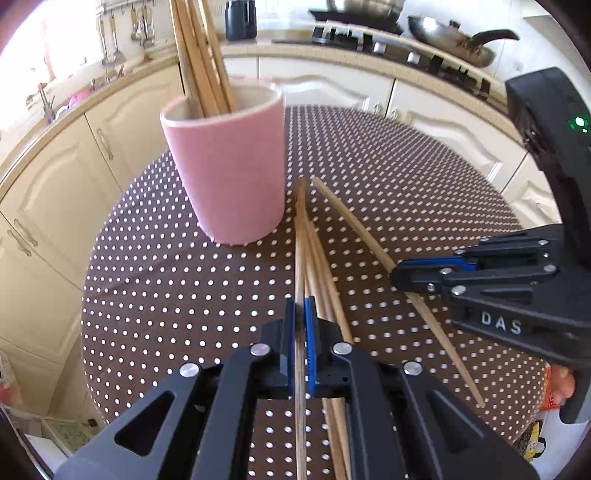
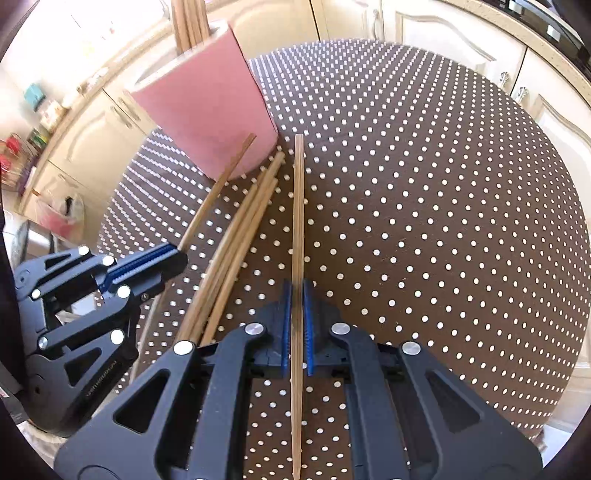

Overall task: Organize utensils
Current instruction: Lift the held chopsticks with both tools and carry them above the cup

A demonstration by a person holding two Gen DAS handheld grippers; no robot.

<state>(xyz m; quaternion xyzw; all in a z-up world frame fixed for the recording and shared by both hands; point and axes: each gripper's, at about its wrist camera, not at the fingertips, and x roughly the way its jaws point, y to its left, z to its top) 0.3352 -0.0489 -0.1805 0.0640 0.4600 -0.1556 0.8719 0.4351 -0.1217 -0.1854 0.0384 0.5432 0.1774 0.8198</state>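
A pink cup [image 1: 229, 166] stands on the dotted table and holds several wooden chopsticks [image 1: 201, 55]; it also shows in the right wrist view [image 2: 207, 110]. My left gripper [image 1: 300, 310] is shut on one chopstick [image 1: 300, 229] that points toward the cup; it appears in the right wrist view [image 2: 177, 254] with its chopstick [image 2: 221, 184] raised off the table. My right gripper [image 2: 297, 291] is shut on another chopstick [image 2: 297, 221]; it shows in the left wrist view [image 1: 397, 275] holding that chopstick [image 1: 351, 218]. Several loose chopsticks [image 2: 236, 243] lie on the table between the grippers.
The round table [image 2: 443, 184] has a brown cloth with white dots. Cream kitchen cabinets [image 1: 55, 184] surround it. A stove with a pan [image 1: 454, 37] sits on the far counter, and utensils hang on a wall rail [image 1: 122, 33].
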